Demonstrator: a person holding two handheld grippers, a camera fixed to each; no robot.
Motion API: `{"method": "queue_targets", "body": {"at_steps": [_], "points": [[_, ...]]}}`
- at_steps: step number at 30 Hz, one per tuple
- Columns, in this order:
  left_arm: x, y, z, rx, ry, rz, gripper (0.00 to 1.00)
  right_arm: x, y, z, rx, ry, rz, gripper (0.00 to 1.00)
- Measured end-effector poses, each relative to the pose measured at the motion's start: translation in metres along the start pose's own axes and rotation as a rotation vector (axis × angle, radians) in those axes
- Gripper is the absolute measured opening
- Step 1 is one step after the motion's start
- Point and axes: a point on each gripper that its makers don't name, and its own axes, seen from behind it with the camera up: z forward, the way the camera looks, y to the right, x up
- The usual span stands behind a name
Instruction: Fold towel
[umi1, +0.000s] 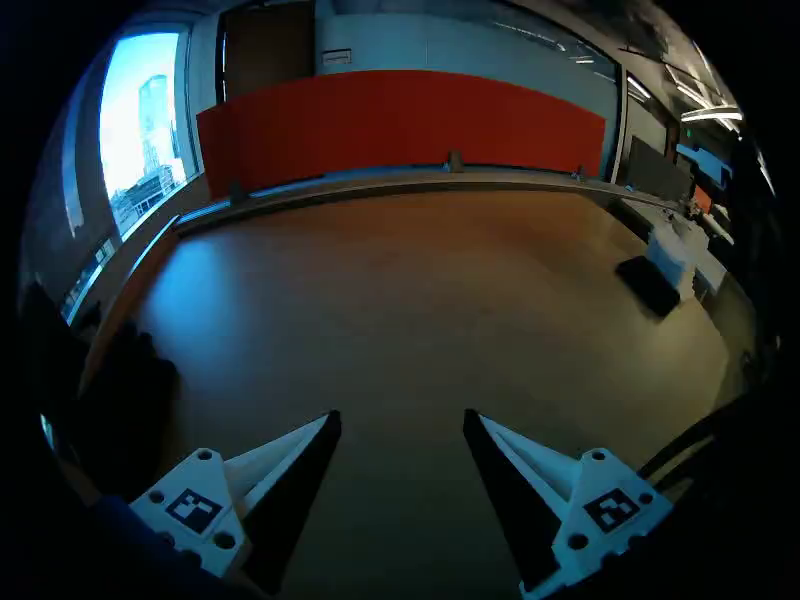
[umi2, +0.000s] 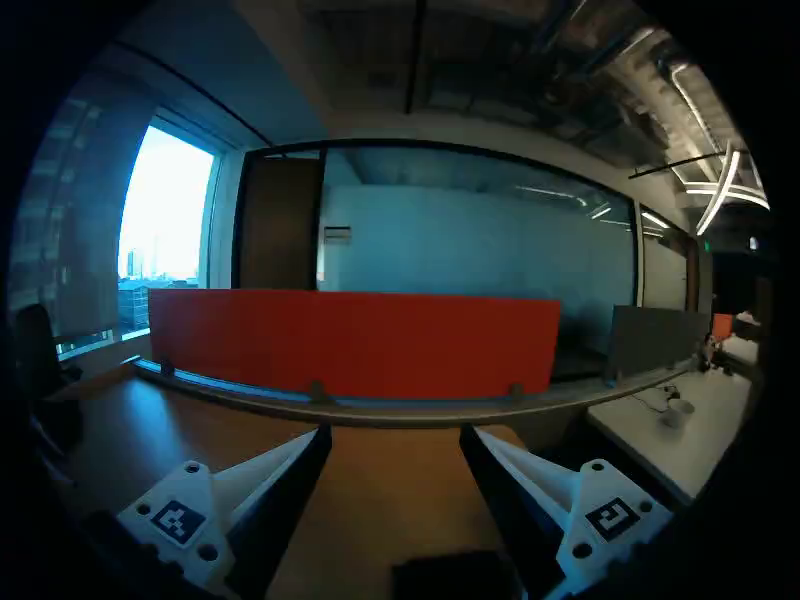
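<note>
In the left gripper view my left gripper (umi1: 402, 420) stands open above a bare wooden tabletop (umi1: 420, 300), with nothing between its white fingers (umi1: 270, 460). In the right gripper view my right gripper (umi2: 395, 435) is open too, held level and pointing across the wooden table (umi2: 390, 490) toward a red divider panel (umi2: 350, 340). Nothing sits between its fingers. A dark flat shape (umi2: 450, 575) lies at the bottom edge between them; I cannot tell what it is. I see no towel in these frames.
The red divider panel (umi1: 400, 125) runs along the table's far edge. A dark object (umi1: 648, 283) and a white box (umi1: 672, 255) lie at the right. A bright window (umi1: 140, 140) is at the left. A white desk (umi2: 680, 440) with a mug (umi2: 677, 412) stands to the right.
</note>
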Motion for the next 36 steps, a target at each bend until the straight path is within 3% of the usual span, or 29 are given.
{"method": "queue_targets", "body": {"at_steps": [12,18,28,36], "points": [[0.037,-0.022,0.000,0.036,0.103,-0.020,0.91,0.018,-0.055,0.001,0.041,0.035,0.037,0.99],[0.078,-0.038,-0.003,0.064,0.217,-0.038,0.91,0.018,-0.078,0.003,0.057,0.033,0.040,0.99],[0.161,-0.069,-0.012,0.135,0.407,-0.018,0.91,0.028,-0.106,0.003,0.063,0.047,0.047,1.00],[0.197,-0.084,-0.026,0.156,0.508,-0.064,0.91,0.038,-0.126,0.002,0.058,0.063,0.047,0.99]]}}
